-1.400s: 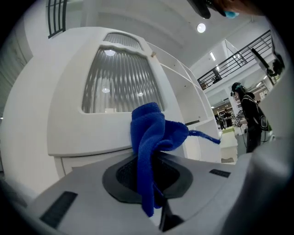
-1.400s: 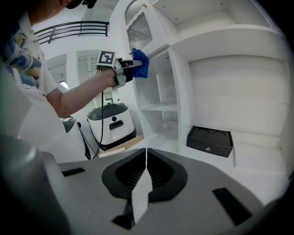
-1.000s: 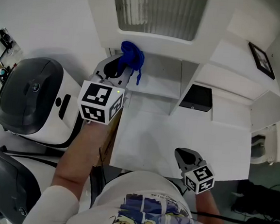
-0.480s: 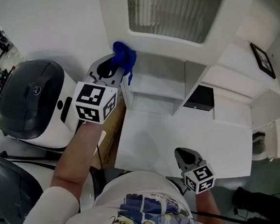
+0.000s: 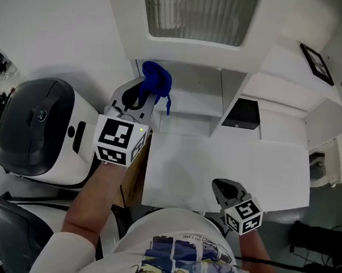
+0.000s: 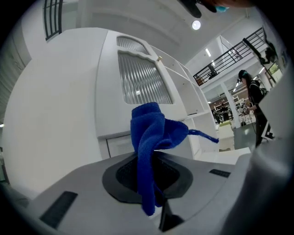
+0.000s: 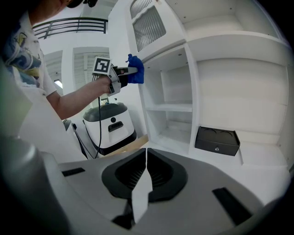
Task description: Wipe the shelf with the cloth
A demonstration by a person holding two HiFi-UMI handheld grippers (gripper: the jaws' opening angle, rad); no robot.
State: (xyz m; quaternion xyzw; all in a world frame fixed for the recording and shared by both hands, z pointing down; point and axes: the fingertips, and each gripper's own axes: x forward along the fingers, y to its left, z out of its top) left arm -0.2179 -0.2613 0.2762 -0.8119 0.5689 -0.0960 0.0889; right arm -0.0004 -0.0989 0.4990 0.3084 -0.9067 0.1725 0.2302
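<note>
A bunched blue cloth (image 5: 155, 80) sticks out of my left gripper (image 5: 142, 95), which is shut on it. It is held in the air at the front left corner of the white shelf unit (image 5: 192, 102), just below the cabinet with the ribbed glass door. In the left gripper view the cloth (image 6: 154, 133) stands up between the jaws, with a thin end hanging right. The right gripper view shows that cloth (image 7: 136, 69) beside the shelf's left wall (image 7: 151, 92). My right gripper (image 5: 224, 190) is shut and holds nothing, low over the white desk's front edge.
A black box (image 5: 241, 115) sits in the lower middle compartment. A framed picture (image 5: 316, 63) lies on the upper right shelf. A large white and black machine (image 5: 35, 127) stands left of the shelf. The white desk top (image 5: 240, 163) lies between the grippers.
The left gripper with the cloth drifted a little left, then back right and slightly down toward the shelf's left edge. The right gripper has stayed where it was.
</note>
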